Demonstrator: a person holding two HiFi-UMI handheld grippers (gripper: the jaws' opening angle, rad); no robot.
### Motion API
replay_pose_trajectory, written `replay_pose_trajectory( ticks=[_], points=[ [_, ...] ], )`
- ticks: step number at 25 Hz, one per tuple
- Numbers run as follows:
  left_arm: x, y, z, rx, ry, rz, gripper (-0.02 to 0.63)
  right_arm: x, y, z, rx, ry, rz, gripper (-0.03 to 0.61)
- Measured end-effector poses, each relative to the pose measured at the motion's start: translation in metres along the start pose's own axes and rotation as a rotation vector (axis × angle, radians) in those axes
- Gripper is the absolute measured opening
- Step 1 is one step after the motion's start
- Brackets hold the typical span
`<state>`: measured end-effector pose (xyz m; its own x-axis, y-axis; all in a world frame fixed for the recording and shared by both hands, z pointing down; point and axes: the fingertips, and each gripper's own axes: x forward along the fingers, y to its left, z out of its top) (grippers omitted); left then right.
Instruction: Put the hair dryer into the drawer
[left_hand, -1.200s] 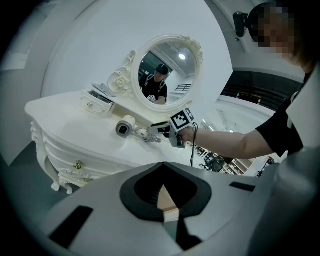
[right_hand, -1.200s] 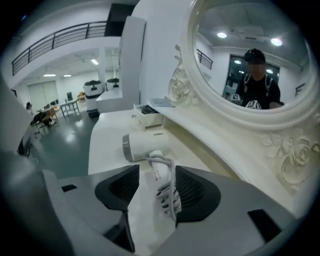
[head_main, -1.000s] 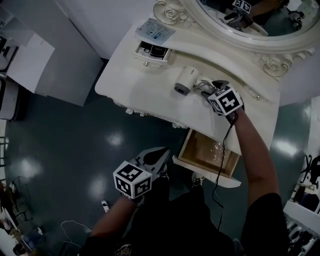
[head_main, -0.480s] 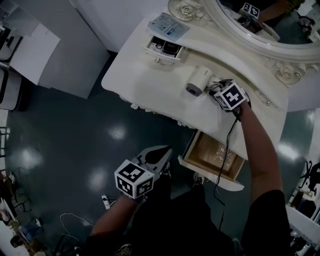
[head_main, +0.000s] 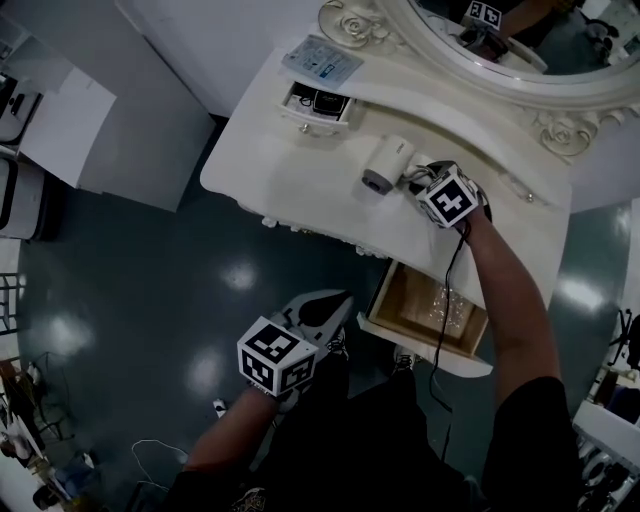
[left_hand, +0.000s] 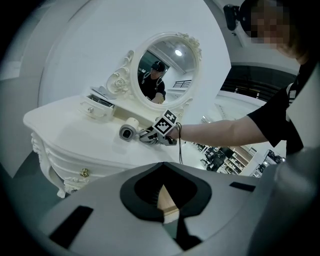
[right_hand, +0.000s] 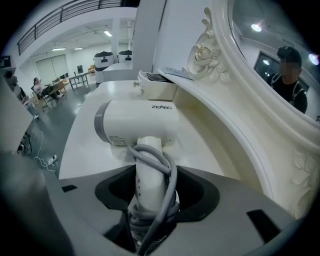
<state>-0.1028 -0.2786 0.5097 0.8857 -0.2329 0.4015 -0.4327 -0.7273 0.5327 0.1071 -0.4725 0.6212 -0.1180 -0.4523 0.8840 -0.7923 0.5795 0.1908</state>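
The white hair dryer lies on the white dressing table, its grey nozzle toward the table's front. My right gripper reaches down over its handle. In the right gripper view the handle, wrapped in grey cord, runs between the jaws of the right gripper, which have just been closing and meet it on both sides. The open wooden drawer juts out below the table's front edge. My left gripper hangs off the table beside that drawer, tips together, holding nothing. The left gripper view shows the dryer from afar.
A small upper drawer stands open at the back left with dark items inside, a flat blue-white box on top of it. The oval mirror rises behind. A black cable hangs from my right gripper across the drawer.
My right gripper has sunk a little onto the dryer's handle and its jaws have narrowed round it. The dryer and my left gripper stay where they were.
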Motion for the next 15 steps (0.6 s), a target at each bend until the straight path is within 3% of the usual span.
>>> replay_pose_trajectory(
  ticks=[3, 9, 15],
  points=[
    [0.000, -0.007, 0.000, 0.016, 0.009, -0.010, 0.003, -0.010, 0.010, 0.000, -0.032, -0.024, -0.008, 0.239],
    [0.002, -0.021, -0.005, 0.033, 0.027, -0.034, 0.003, -0.046, 0.021, -0.001, 0.032, -0.121, -0.019, 0.239],
    [0.010, -0.050, -0.004, 0.071, 0.030, -0.085, 0.003, -0.096, 0.033, -0.010, 0.015, -0.171, -0.044, 0.239]
  ],
)
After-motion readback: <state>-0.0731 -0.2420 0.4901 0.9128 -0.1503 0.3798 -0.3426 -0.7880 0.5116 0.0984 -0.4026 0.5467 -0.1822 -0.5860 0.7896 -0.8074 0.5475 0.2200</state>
